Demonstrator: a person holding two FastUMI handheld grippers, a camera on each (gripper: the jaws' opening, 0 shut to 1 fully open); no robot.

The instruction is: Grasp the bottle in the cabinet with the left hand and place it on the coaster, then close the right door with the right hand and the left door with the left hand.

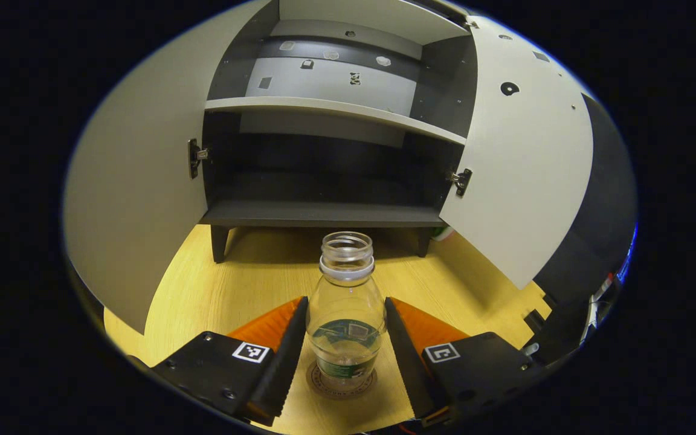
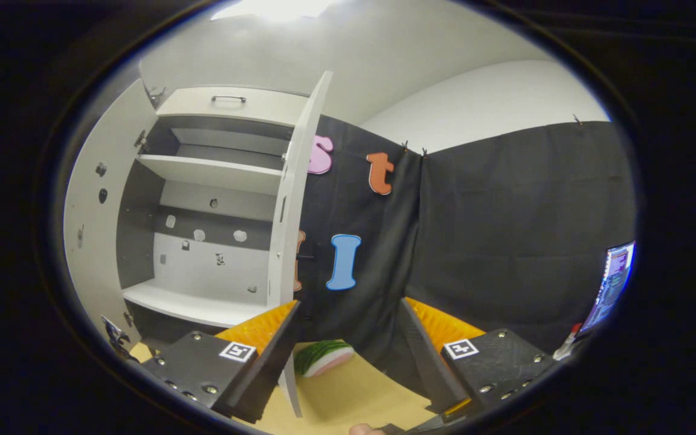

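Your left gripper sits at six o'clock in the left gripper view with its jaws apart, one on either side of the bottle. The left finger looks to be touching or just beside the bottle's wall, and there is a thin gap at the right one, so I judge you are not clamped on it. The clear, capless bottle stands upright on the coaster, whose round printed rim peeks out under its base on the wooden table. Judging from that, the first part of the task looks done or all but done: the bottle is out of the cabinet and resting where it belongs.

What is left is both doors. At nine o'clock in that view the left door is swung wide, and at three o'clock the right door hangs open too; the lower compartment at twelve o'clock is dark and holds nothing I can make out.

Your right gripper is at six o'clock in the right gripper view, jaws apart and holding nothing. Its camera sees the right door edge-on at eleven o'clock, with the open shelves beyond at ten o'clock. A green-and-pink object lies on the table between your fingers, farther off; I cannot tell what it is.

You would back the left gripper straight off without tipping the bottle, then push the right door shut first
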